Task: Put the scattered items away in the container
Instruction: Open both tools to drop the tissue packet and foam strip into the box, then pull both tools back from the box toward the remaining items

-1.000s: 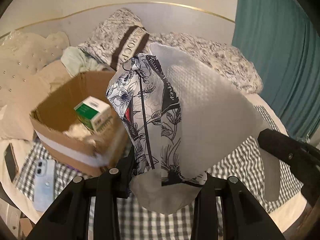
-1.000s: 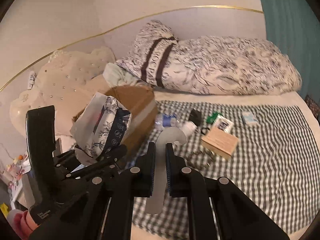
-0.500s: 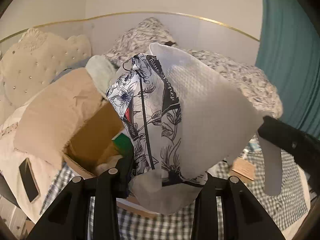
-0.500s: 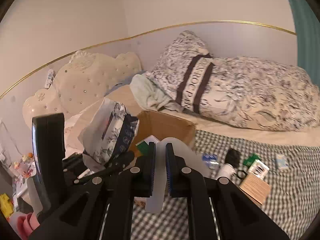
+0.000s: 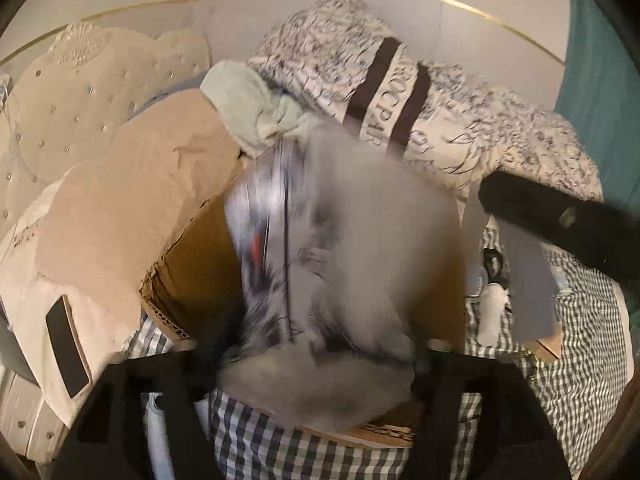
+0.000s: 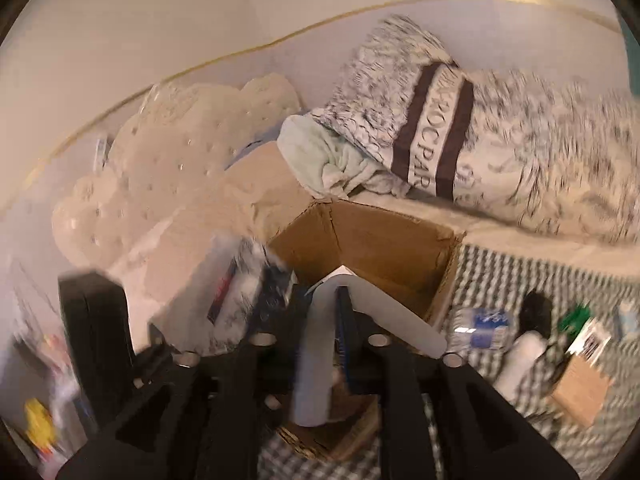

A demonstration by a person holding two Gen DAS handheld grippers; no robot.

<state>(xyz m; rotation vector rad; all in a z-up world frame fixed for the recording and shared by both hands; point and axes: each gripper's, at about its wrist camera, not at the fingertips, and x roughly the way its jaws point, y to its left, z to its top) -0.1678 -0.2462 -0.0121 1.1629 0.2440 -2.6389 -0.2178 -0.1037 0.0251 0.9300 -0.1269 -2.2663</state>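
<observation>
The floral black-and-white packet is blurred with motion over the open cardboard box and seems to slip from my left gripper, whose jaws stand wide apart. It also shows in the right wrist view at the box's left edge. My right gripper is shut on a flat white strip and hovers over the cardboard box. Scattered items lie right of the box: a water bottle, a white bottle, a black item, a tan box.
The box stands on a checked blanket on a bed. A patterned pillow and a pale green cloth lie behind it. A cream tufted cushion is at the left. A dark phone lies at the left edge.
Both grippers moved over the box. The left gripper's jaws have opened and the floral packet now blurs downward toward the box. The right gripper still grips the white strip.
</observation>
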